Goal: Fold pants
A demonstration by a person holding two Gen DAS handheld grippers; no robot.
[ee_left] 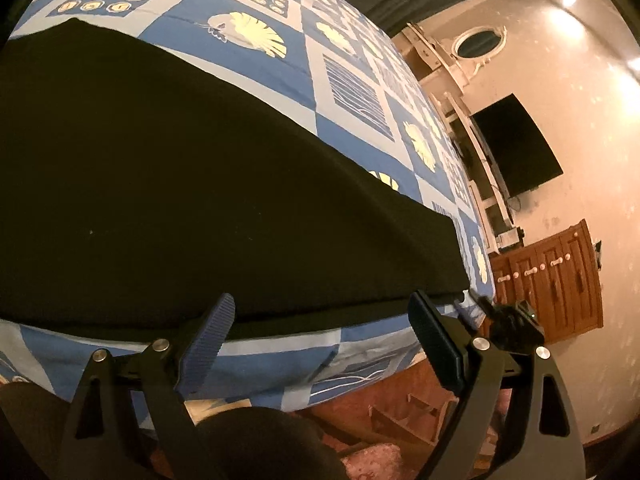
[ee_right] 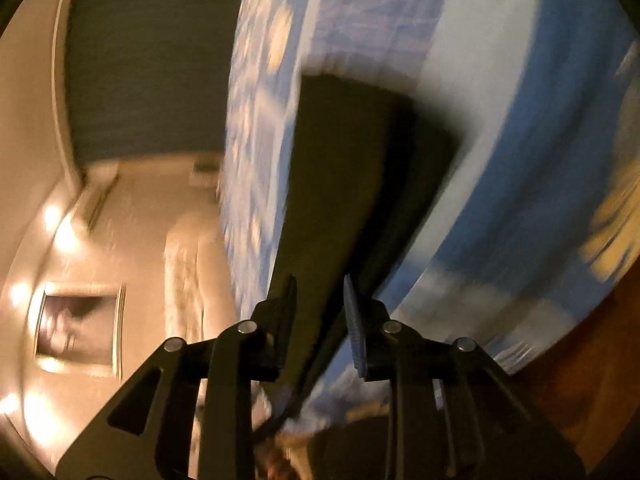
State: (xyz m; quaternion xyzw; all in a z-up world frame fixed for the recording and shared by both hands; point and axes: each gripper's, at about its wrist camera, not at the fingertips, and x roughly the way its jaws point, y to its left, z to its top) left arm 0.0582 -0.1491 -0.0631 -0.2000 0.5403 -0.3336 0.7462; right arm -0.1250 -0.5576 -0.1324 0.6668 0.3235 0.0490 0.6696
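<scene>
Black pants (ee_left: 160,184) lie flat in a long folded band on a blue patterned bedspread (ee_left: 352,92). My left gripper (ee_left: 322,300) is open wide at the band's near edge, its fingers straddling the hem without touching it. In the blurred right wrist view the pants (ee_right: 352,152) stretch away from my right gripper (ee_right: 320,284). Its jaws stand a narrow gap apart, with the dark cloth edge lying in the gap and no visible squeeze on it. A black device (ee_left: 516,320) at the pants' right corner looks like that right gripper.
The bed's near edge drops to a reddish floor (ee_left: 400,412). A dark TV (ee_left: 516,144), an oval mirror (ee_left: 476,42) and a wooden cabinet (ee_left: 552,276) stand along the wall. A person's dark-clothed knee (ee_left: 260,440) is under the left gripper. A framed picture (ee_right: 80,328) hangs on the wall.
</scene>
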